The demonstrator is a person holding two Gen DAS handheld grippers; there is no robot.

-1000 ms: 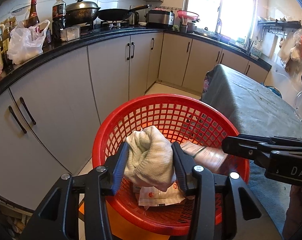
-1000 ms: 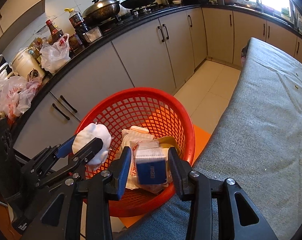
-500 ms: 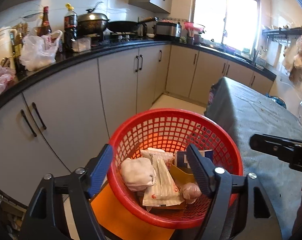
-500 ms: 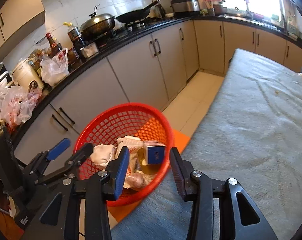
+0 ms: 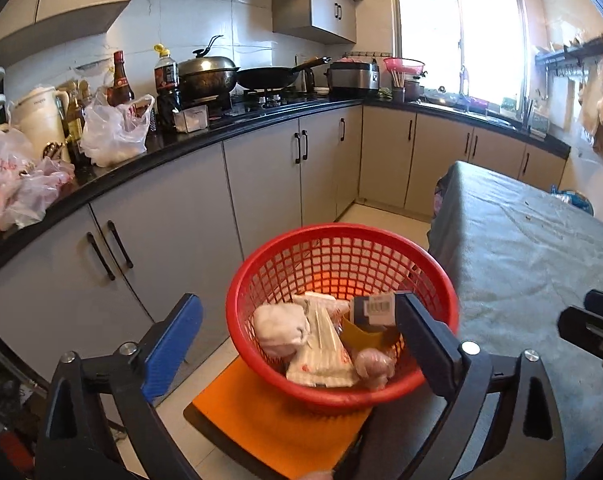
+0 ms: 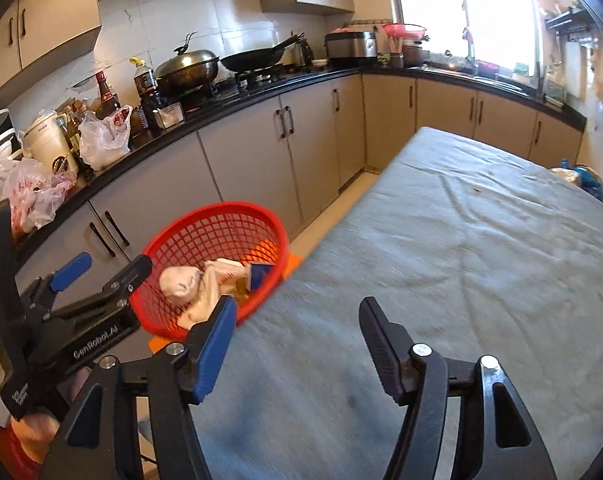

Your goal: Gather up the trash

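Observation:
A red mesh basket [image 5: 285, 264] stands on an orange stool [image 5: 269, 436] beside the table. It also shows in the right wrist view [image 6: 205, 232]. In it lie a crumpled white wad [image 5: 279, 326], a white wrapper [image 5: 321, 356], a blue carton [image 5: 375, 310], a yellow piece [image 5: 361, 336] and a pinkish lump [image 5: 371, 364]. My left gripper [image 5: 301, 334] is open and empty, above the basket's near side. My right gripper [image 6: 297, 330] is open and empty over the table's left edge.
A table with a grey cloth [image 6: 441, 260] fills the right. Grey cabinets [image 5: 261, 184] under a black counter [image 5: 221, 128] run along the left and back, loaded with plastic bags [image 5: 113, 132], bottles, a kettle, a wok and pans.
Both grippers opened and dropped their loads, the white wad and the blue carton, into the basket. Both then pulled back and up; the right one swung over the table.

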